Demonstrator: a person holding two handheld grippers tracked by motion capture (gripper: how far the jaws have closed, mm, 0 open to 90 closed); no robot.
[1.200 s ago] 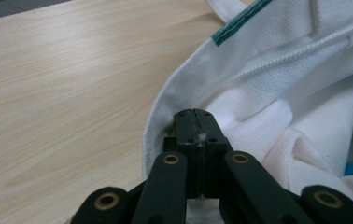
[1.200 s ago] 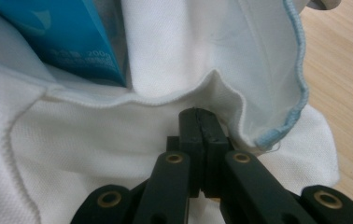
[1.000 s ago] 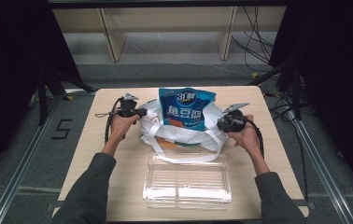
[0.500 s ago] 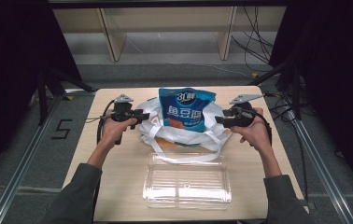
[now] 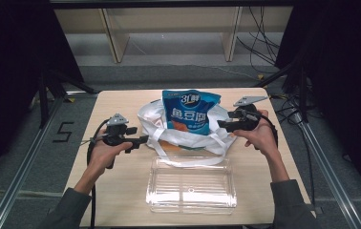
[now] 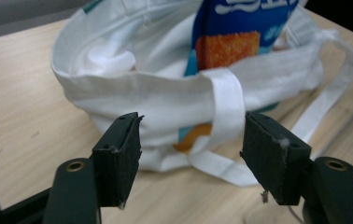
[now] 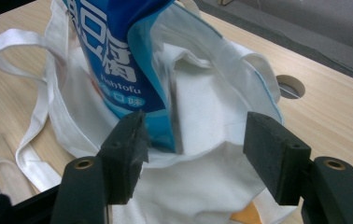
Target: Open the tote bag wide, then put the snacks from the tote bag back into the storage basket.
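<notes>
Apparently I'm mid-job: the snack bag (image 5: 191,112) stands in the white tote (image 5: 183,136) on the tabletop (image 5: 121,191), both my left tongs (image 5: 141,140) and right tongs (image 5: 220,124) gape empty beside it, the clear tray (image 5: 191,185) untouched.

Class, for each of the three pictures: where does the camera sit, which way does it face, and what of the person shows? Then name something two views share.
High view: above the person's side, facing forward and down on the table; forearms, hands, left gripper, right gripper.
Left gripper view: rides that gripper, looks between open jaws at the bag.
Right gripper view: likewise, at the bag's rim.
Shared: the blue packet in the bag.
</notes>
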